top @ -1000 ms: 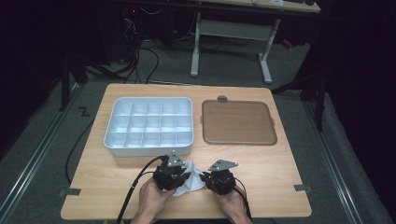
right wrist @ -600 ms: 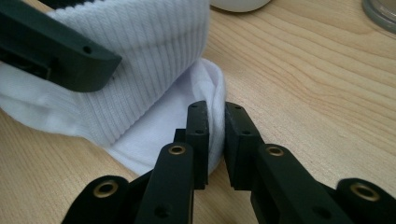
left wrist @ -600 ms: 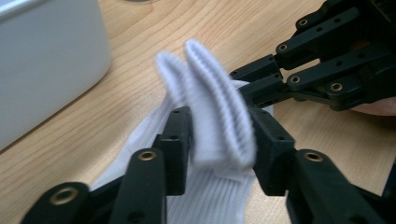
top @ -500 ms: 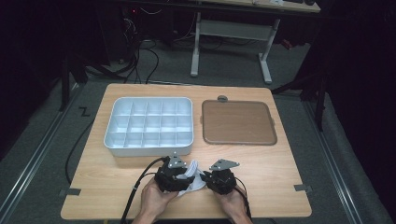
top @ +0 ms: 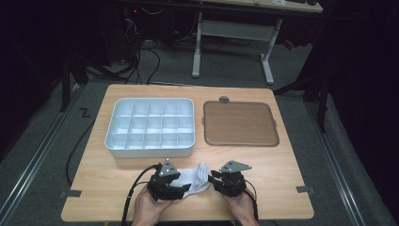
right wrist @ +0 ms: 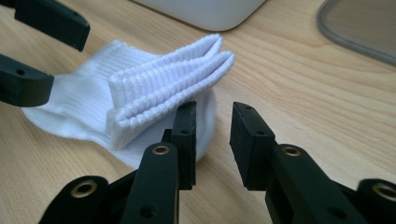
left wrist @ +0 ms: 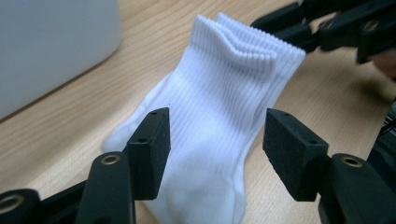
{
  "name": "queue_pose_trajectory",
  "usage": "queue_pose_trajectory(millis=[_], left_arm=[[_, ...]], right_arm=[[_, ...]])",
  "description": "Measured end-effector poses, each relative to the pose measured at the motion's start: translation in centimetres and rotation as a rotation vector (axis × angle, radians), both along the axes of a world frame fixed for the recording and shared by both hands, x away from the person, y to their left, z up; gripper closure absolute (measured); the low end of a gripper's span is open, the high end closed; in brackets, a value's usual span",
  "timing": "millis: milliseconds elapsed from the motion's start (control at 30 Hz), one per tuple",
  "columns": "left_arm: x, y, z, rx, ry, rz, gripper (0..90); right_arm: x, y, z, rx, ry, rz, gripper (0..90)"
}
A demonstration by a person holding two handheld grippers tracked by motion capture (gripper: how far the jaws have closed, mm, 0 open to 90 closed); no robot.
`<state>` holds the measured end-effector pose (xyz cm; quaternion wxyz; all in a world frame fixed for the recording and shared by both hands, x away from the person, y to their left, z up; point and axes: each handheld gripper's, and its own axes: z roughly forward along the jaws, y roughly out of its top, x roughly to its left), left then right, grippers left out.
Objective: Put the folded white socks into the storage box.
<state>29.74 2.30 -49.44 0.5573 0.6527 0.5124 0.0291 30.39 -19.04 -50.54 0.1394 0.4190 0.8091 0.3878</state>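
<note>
A white ribbed sock [top: 197, 177], folded double, lies on the wooden table [top: 282, 169] near its front edge, between my two grippers. My left gripper [left wrist: 215, 135] is open and its jaws have just been opening. The sock [left wrist: 219, 93] lies under and between them, and the pads stand clear of it. My right gripper [right wrist: 212, 126] is open by a narrow gap and has also just been opening. Nothing is in that gap; the sock's cuff [right wrist: 163, 84] lies just left of its left jaw. In the high view the left gripper [top: 184, 188] and the right gripper [top: 213, 179] face each other across the sock.
A white tray [top: 150, 149] with several compartments stands behind the sock at the left. A flat brown lid [top: 240, 123] lies to its right, with a small grey knob [top: 224, 99] behind it. A desk frame and cables stand on the floor beyond.
The sock between the grippers has shifted slightly and now lies slack on the table. Both hands have stayed in place.
</note>
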Motion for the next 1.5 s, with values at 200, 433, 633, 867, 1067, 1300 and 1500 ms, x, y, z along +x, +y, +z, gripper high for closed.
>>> queue_pose_trajectory(millis=[200, 433, 633, 867, 1067, 1300, 1500], left_arm=[[-0.5, 0.4, -0.9, 0.015, 0.003, 0.016, 42.0], [-0.9, 0.9, -1.6, 0.032, -0.021, 0.037, 39.2], [-1.0, 0.9, -2.2, 0.073, -0.035, 0.039, 38.4], [-0.8, 0.8, -2.9, 0.088, -0.031, 0.043, 38.3], [-0.7, 0.7, -3.2, 0.112, -0.037, 0.047, 38.3], [-0.6, 0.6, -3.7, 0.141, -0.041, 0.050, 38.4], [-0.7, 0.5, -4.2, 0.155, -0.056, 0.068, 41.1]], right_arm=[[-0.5, -1.1, 1.1, 0.016, -0.024, -0.017, 73.1], [-1.3, 0.2, 1.8, 0.018, -0.049, 0.046, 72.5], [-1.1, 1.6, 1.6, 0.026, -0.047, 0.080, 70.3], [-1.0, 2.1, 1.2, 0.025, -0.036, 0.092, 62.5], [-1.2, 2.0, 1.4, 0.029, -0.041, 0.097, 61.7], [-0.7, 2.6, 0.2, -0.049, -0.023, 0.097, 78.3], [-1.3, 2.2, 0.5, -0.059, -0.064, 0.089, 84.2]])
